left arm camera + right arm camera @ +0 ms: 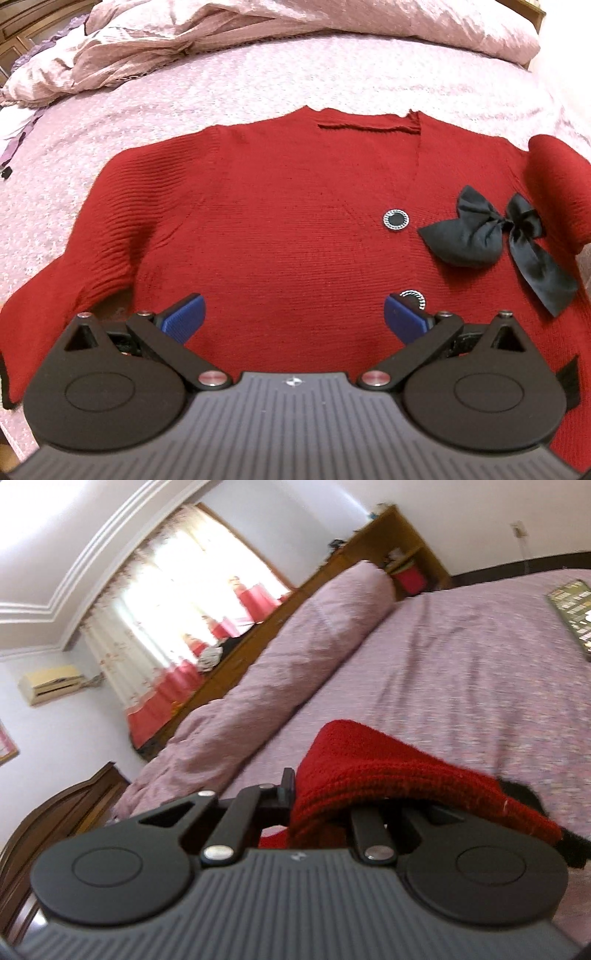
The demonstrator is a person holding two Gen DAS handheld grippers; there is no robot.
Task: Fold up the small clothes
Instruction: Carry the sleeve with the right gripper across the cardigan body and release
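Note:
A small red knitted cardigan (280,206) lies flat on the pink bedspread (229,85), with two round black buttons and a black bow (491,236) on its right side. My left gripper (293,317) hovers above the cardigan's lower middle, open, its blue pads (184,319) wide apart and empty. At the right edge of that view one red sleeve (557,192) rises off the bed. In the right wrist view my right gripper (295,794) is shut on that red sleeve (369,775), lifted above the bed; the knit with its black cuff trim drapes over the right finger and hides it.
A bunched pink duvet (295,33) runs along the far side of the bed (461,657). A dark remote control (572,613) lies on the bedspread to the right. A wooden headboard, shelf and curtained window stand beyond.

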